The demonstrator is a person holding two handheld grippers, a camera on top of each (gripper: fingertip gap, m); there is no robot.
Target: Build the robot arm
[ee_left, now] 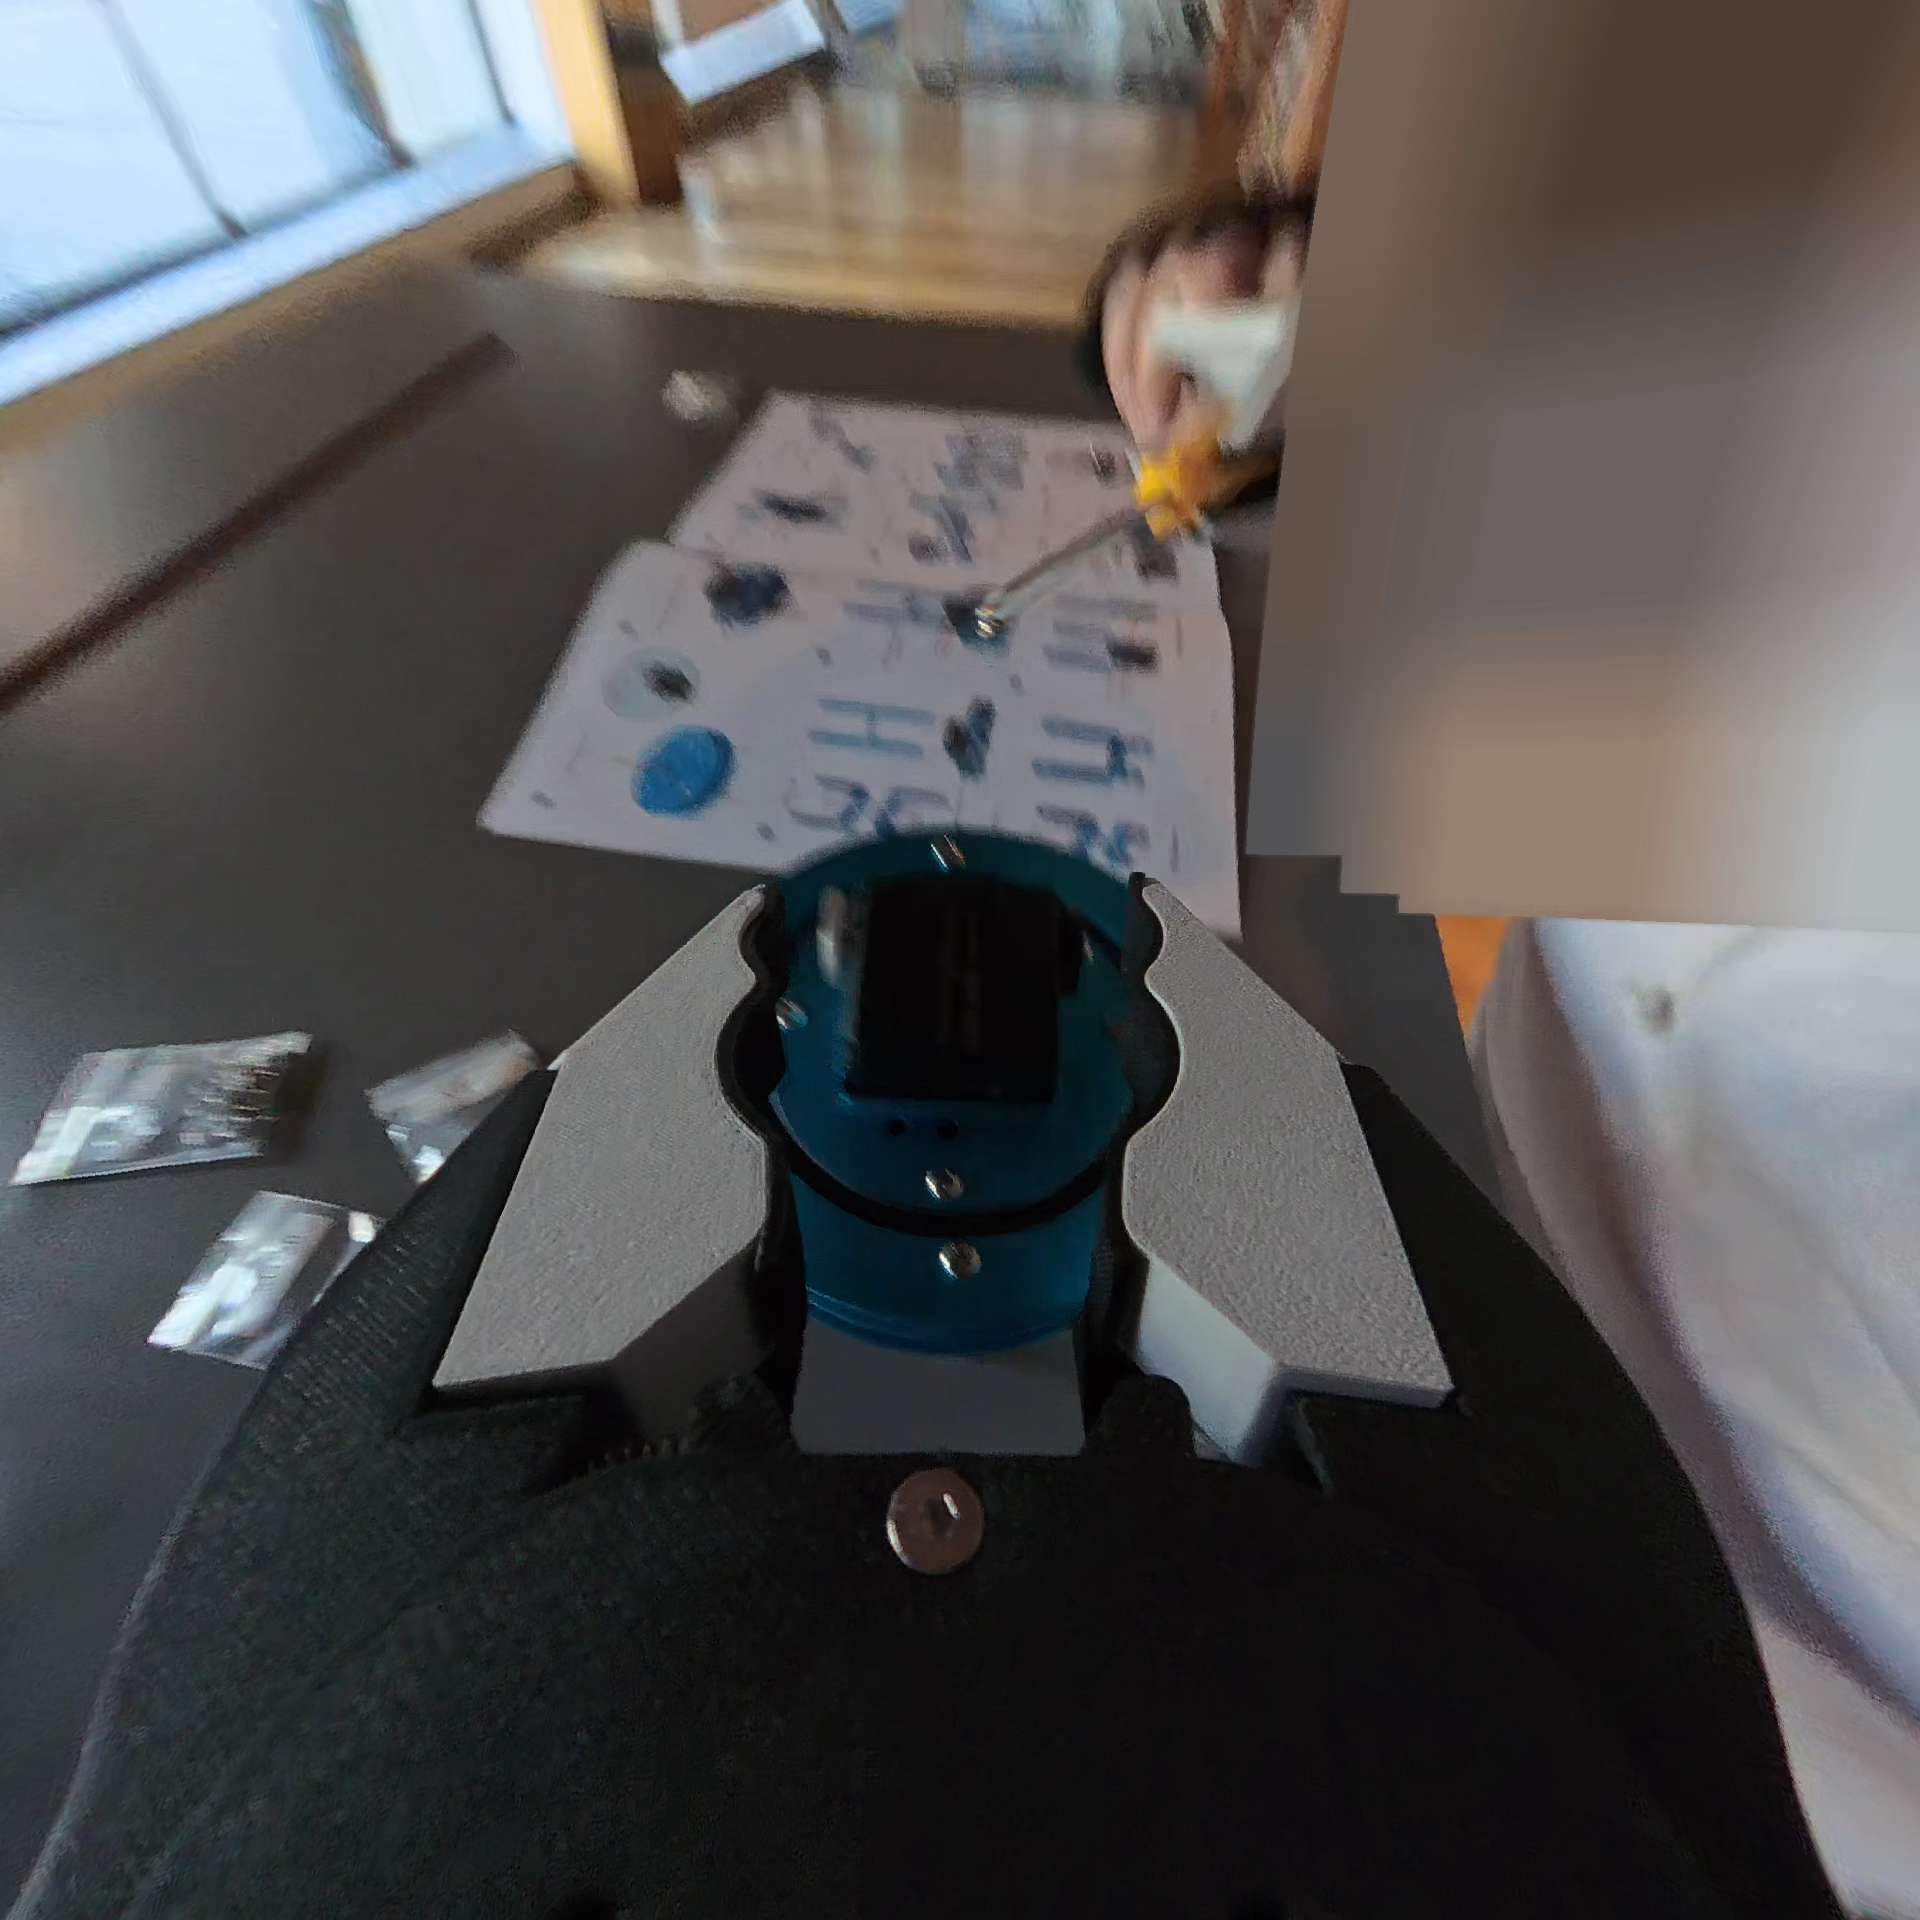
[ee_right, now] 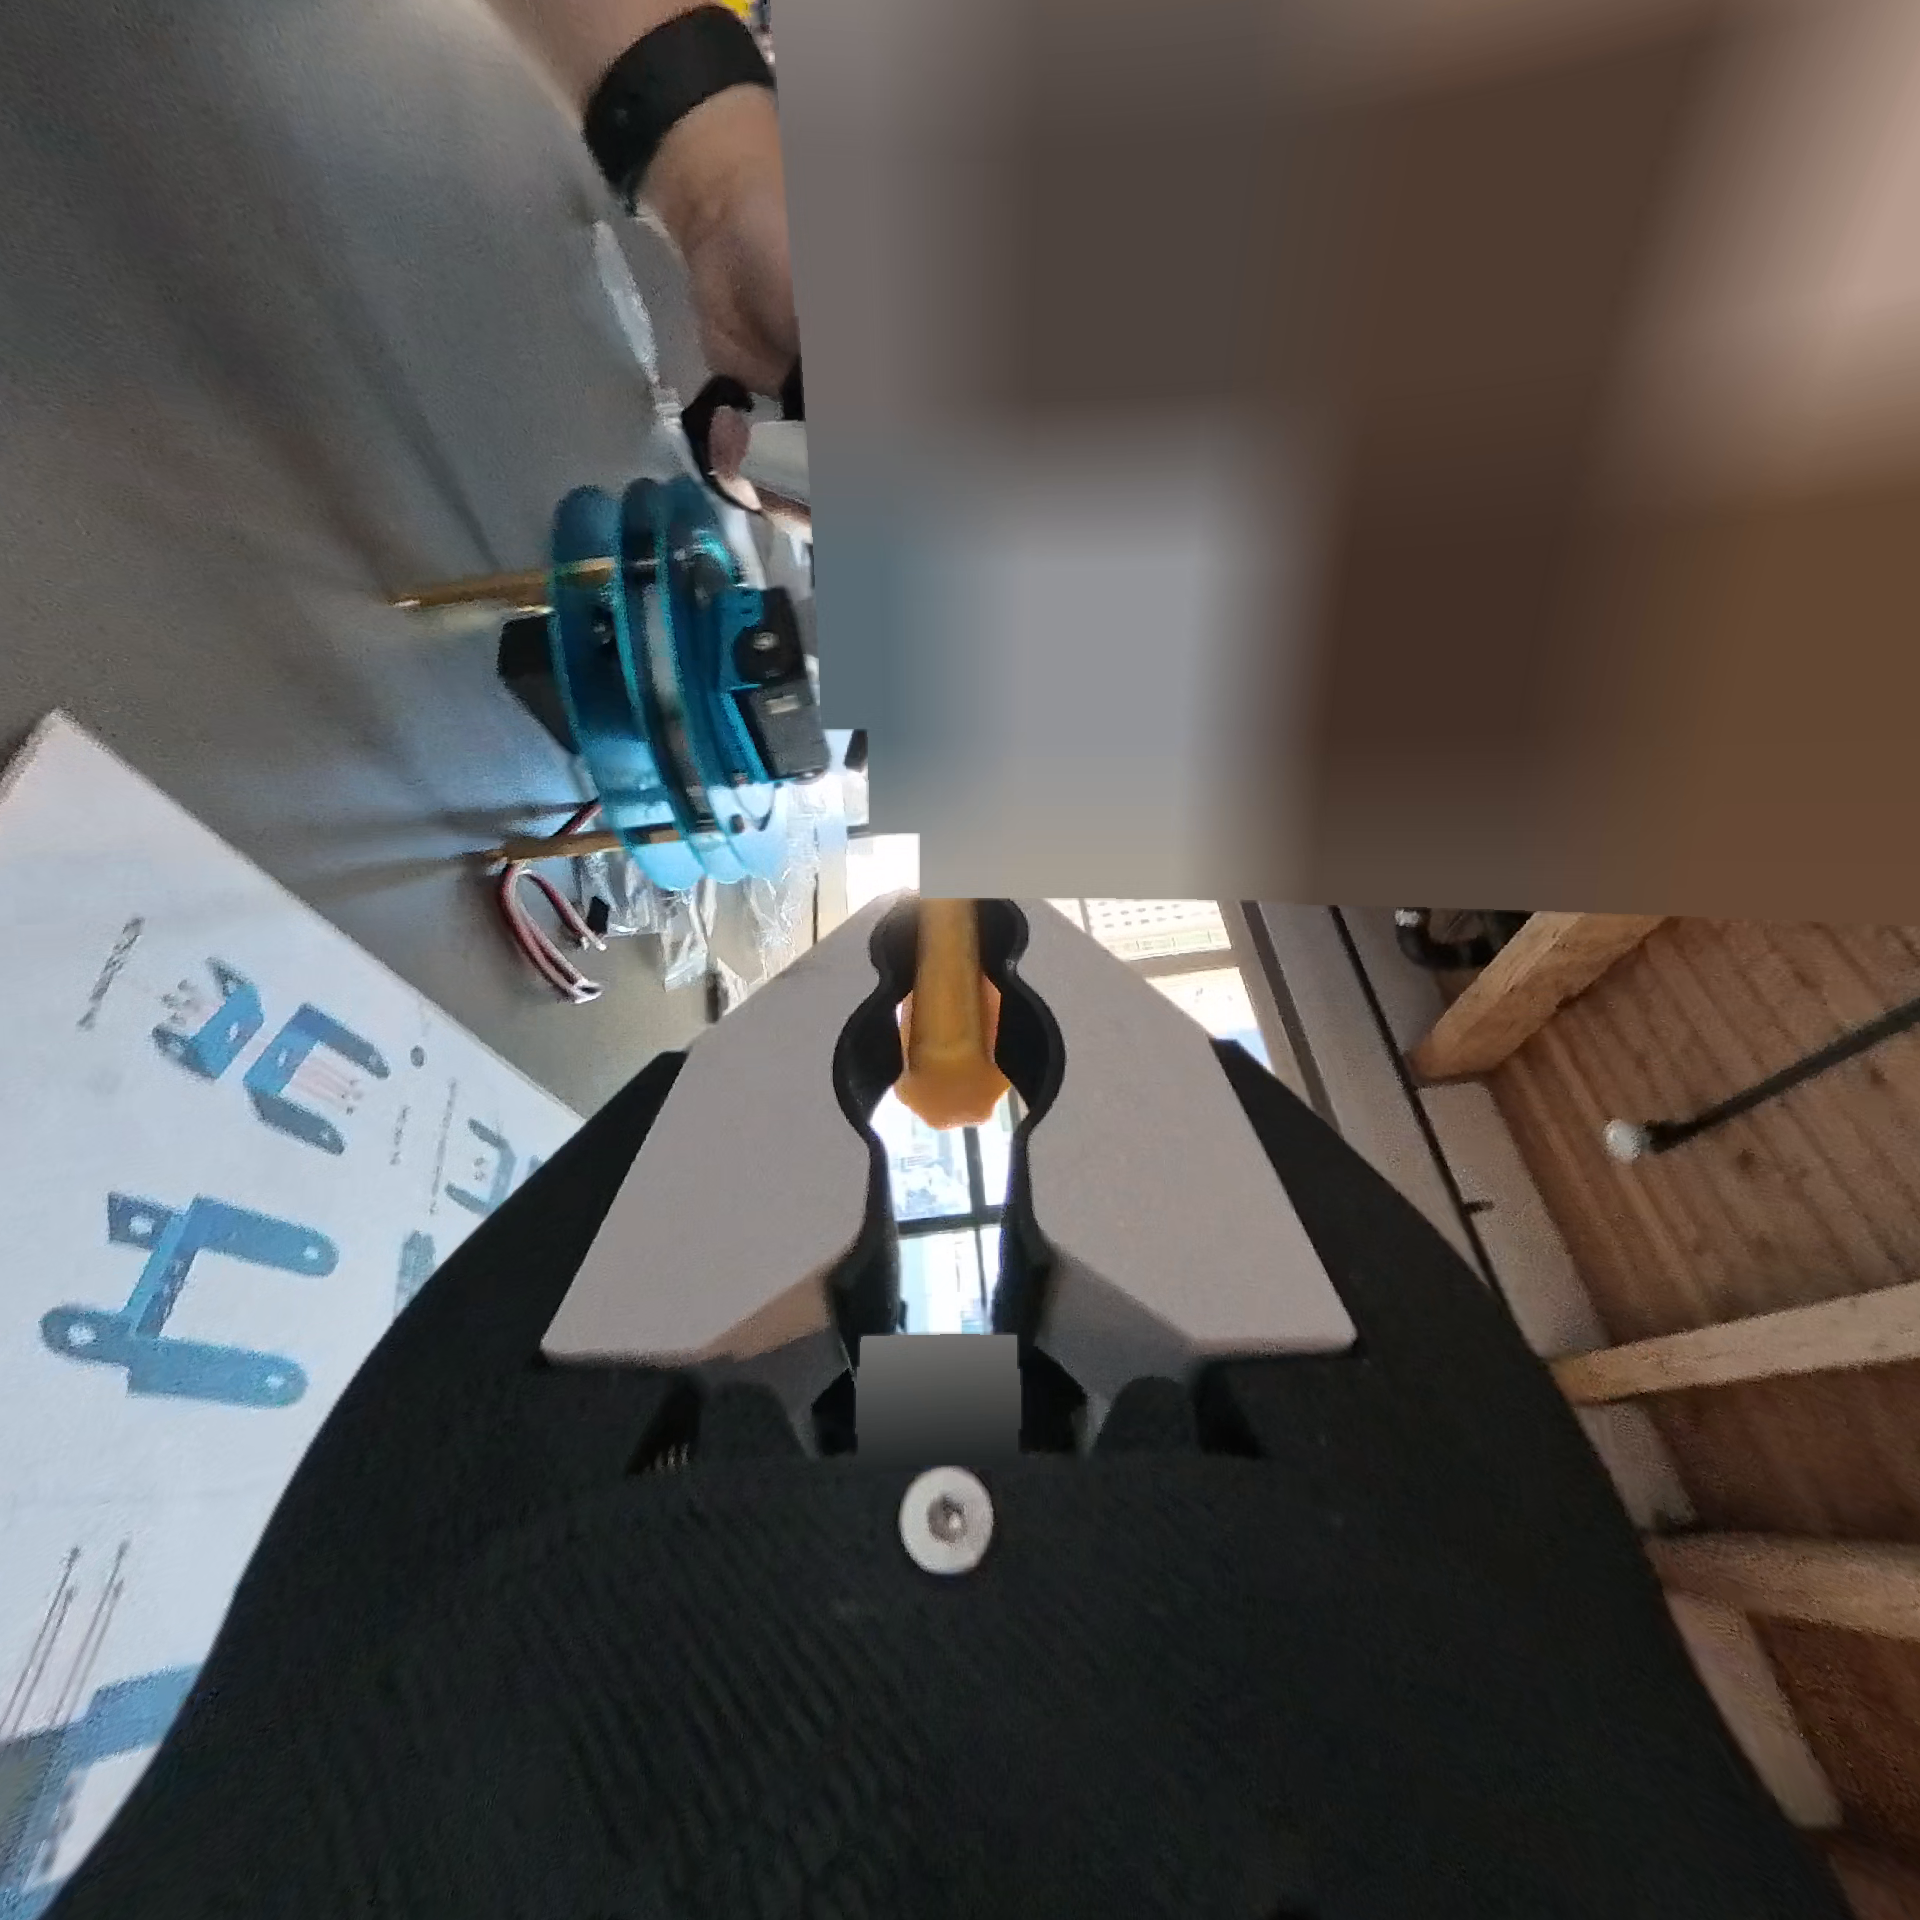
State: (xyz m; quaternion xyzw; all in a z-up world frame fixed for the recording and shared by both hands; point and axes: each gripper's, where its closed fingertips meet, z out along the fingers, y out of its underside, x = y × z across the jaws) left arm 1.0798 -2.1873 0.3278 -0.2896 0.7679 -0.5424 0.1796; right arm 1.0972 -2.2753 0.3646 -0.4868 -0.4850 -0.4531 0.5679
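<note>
- Blue round acrylic assembly (ee_left: 940, 1101) with a black servo block and several silver screws already seated sits clamped between the left gripper (ee_left: 948, 925) fingers, above the dark table (ee_left: 260, 644); farther off, a screwdriver tip touches a loose screw (ee_left: 979, 620) on the white printed parts sheet (ee_left: 862, 707). Small plastic bags (ee_left: 166, 1107) lie left.
- Right gripper (ee_right: 951, 935) is closed on the yellow screwdriver handle (ee_right: 948, 1049); the blue assembly shows brass standoffs (ee_right: 488, 594) fitted and wires hanging free.

Both wrist views look close along their jaws, sharing the printed sheet (ee_left: 883, 665) and blue assembly (ee_right: 665, 686).
</note>
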